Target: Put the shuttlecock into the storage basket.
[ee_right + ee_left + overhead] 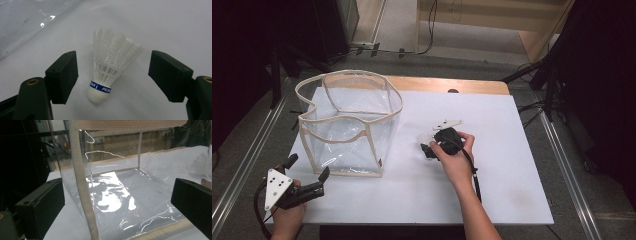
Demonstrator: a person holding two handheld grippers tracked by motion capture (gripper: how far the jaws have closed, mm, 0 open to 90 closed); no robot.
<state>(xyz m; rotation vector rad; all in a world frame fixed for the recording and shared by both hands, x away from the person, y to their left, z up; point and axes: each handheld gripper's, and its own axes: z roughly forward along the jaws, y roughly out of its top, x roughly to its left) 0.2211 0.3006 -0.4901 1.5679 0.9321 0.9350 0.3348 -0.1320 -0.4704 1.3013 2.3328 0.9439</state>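
A white feather shuttlecock (110, 67) with a blue band lies on the white table, cork end toward the camera. My right gripper (115, 58) is open, its jaws on either side of the shuttlecock without touching it. From above, the right gripper (432, 145) sits at mid-table with the shuttlecock (425, 137) at its tips. A clear plastic bag (349, 125) with beige trim stands open at the left. My left gripper (308, 168) is open at the bag's near left corner. Its jaws flank the beige corner seam (82, 190), and the left gripper (117, 190) grips nothing.
The white tabletop (512, 165) has a wooden strip (447, 84) along its far edge. Metal rails (569, 170) run down both sides of the table. Cables and dark stands lie on the floor beyond the table.
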